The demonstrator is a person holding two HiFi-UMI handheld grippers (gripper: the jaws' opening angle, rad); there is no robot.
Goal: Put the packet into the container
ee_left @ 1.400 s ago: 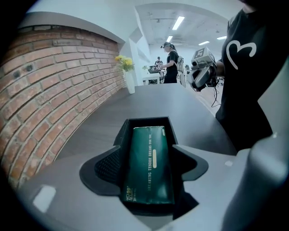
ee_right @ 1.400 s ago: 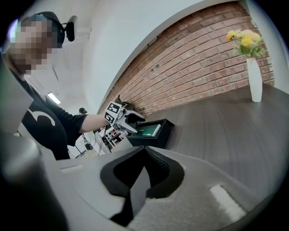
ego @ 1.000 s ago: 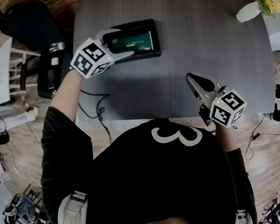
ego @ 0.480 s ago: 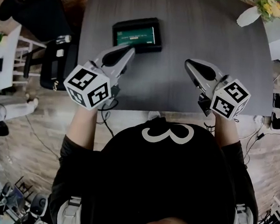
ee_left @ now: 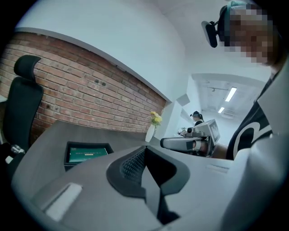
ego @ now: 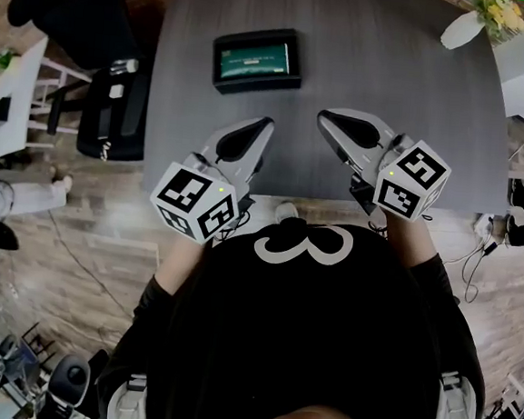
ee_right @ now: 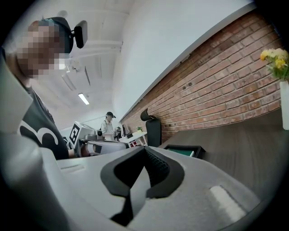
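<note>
A green packet (ego: 255, 59) lies flat inside a black rectangular container (ego: 220, 79) on the far left part of the grey table (ego: 385, 51). The same packet (ee_left: 86, 154) shows in its container (ee_left: 68, 164) in the left gripper view, and the container (ee_right: 185, 150) shows small in the right gripper view. My left gripper (ego: 266, 122) hovers over the table's near edge, shut with nothing between its jaws. My right gripper (ego: 325, 118) hangs beside it to the right, also shut and empty. Both are well short of the container.
A white vase with yellow flowers (ego: 479, 18) stands at the table's far right corner. A black office chair (ego: 74, 14) and a dark bench (ego: 114, 113) stand left of the table. Cables trail on the wooden floor (ego: 75, 261).
My left gripper has come back from the container to the table's near edge and its jaws have shut. The packet stays in the container. My right gripper has shifted slightly left.
</note>
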